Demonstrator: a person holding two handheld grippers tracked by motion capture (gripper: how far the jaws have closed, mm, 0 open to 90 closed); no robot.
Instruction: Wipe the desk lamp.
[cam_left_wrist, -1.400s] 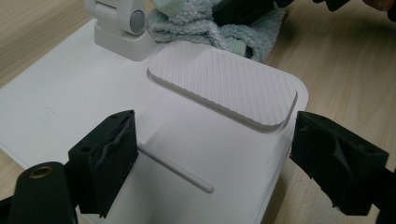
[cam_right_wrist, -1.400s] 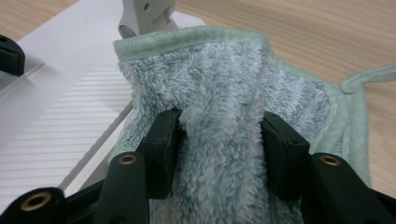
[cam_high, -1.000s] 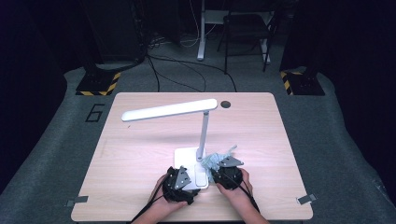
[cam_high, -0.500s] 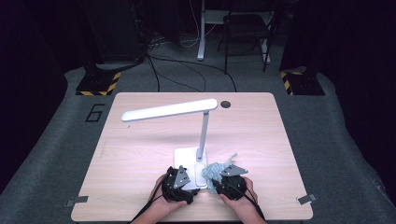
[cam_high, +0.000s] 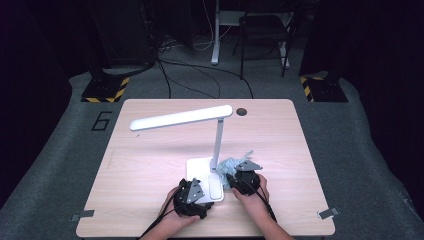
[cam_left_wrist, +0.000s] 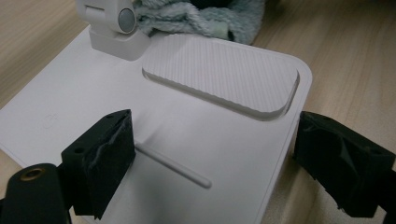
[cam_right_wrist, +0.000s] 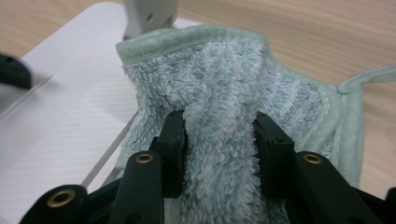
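Nearest the person, the left gripper (cam_high: 192, 196) has its jaws spread across the near corner of the lamp base (cam_left_wrist: 196, 135), one jaw over the plate, one off its edge. Just right, the right gripper (cam_right_wrist: 219, 140) pinches a fold of the pale green cloth (cam_right_wrist: 233, 93), which lies against the base's right side by the stem (cam_high: 218, 142), probably for wiping.

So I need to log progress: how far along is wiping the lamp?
Done: the right gripper has the cloth pinched. In hand: cloth at the lamp base by the post; the open left gripper straddles the base's edge. Left, likely: the base's bare remainder and the lamp head.
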